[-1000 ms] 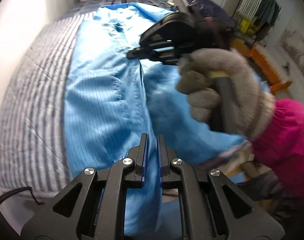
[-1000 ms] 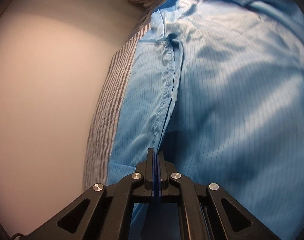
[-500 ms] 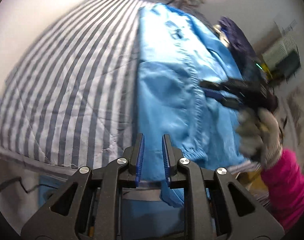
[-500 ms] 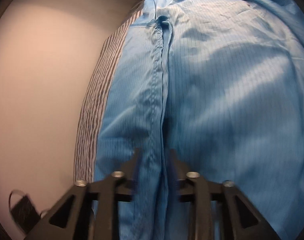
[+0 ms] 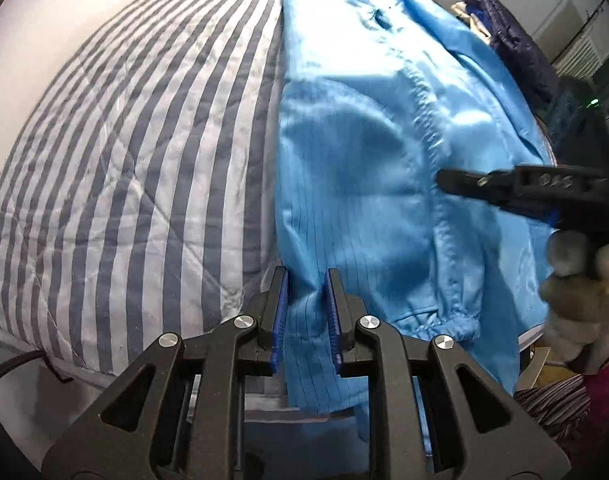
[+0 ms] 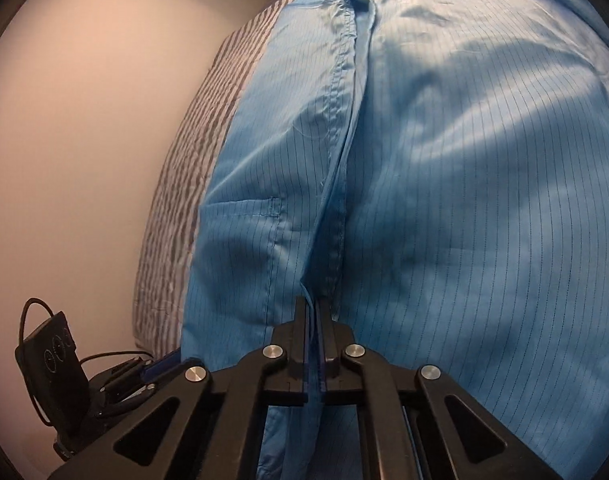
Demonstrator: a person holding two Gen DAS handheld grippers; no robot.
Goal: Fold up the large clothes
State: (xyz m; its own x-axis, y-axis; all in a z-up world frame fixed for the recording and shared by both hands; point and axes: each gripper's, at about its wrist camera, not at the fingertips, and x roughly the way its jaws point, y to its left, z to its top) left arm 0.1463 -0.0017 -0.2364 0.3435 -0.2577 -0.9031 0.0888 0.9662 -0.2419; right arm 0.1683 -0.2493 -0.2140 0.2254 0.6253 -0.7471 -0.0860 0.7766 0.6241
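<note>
a: describe the workpiece and its location.

b: blue garment [image 5: 356, 184], thin fabric with fine dark pinstripes and a slight sheen. it lies on the striped quilt [image 5: 136, 140] along the quilt's right portion, with its near hem hanging over the bed edge. a stitched placket seam [image 6: 340, 120] runs lengthwise, and a gathered elastic cuff [image 5: 452, 320] sits near the edge.

a: handling properties?

b: judged light, limp and somewhat slippery. it will sag and slide, not hold a crease unaided. grip on seams, hems or the cuff, where layers are doubled; avoid single-layer panels.

a: claw status?

b: left gripper [image 5: 306, 300]: jaws parted, fabric passing between the pads without being pinched. right gripper [image 6: 313, 344]: jaws clenched on the front edge of the blue garment beside the placket seam.

a: hazards?

b: the overhanging hem may drag the cloth off the quilt if both claws release.
</note>
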